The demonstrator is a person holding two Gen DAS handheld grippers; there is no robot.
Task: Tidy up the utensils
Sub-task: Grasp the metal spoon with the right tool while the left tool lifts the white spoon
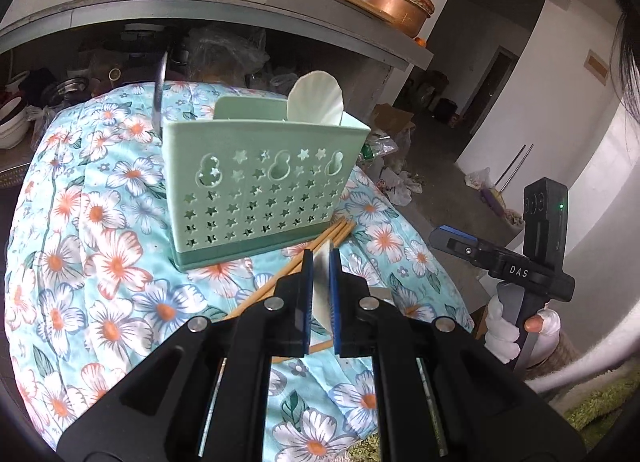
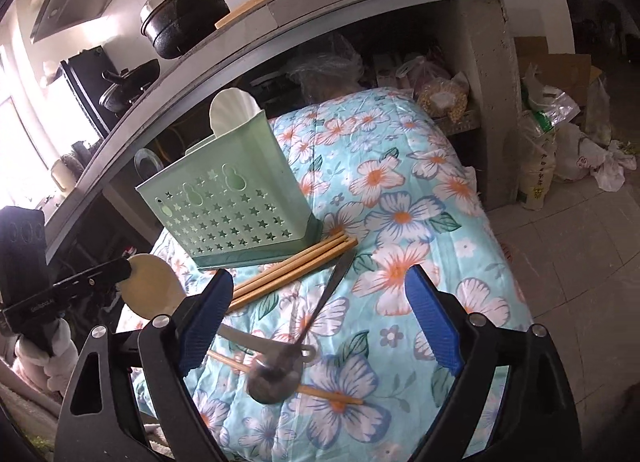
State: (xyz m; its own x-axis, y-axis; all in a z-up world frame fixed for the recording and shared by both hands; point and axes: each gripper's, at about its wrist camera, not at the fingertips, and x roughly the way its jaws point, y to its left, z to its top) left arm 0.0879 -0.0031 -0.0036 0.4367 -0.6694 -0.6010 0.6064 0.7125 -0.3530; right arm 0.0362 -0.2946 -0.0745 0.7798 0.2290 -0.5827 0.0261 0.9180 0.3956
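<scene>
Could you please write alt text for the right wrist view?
The open right gripper hovers over a metal spoon on a floral quilt. Behind it lie chopsticks beside a green utensil holder; the left gripper holds a pale spoon.

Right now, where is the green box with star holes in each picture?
Left wrist view: the green box stands upper middle, beyond the left tongs.
Right wrist view: the green box stands left of middle, tilted.
Shared landmark: the chopsticks lying at its base.
</scene>
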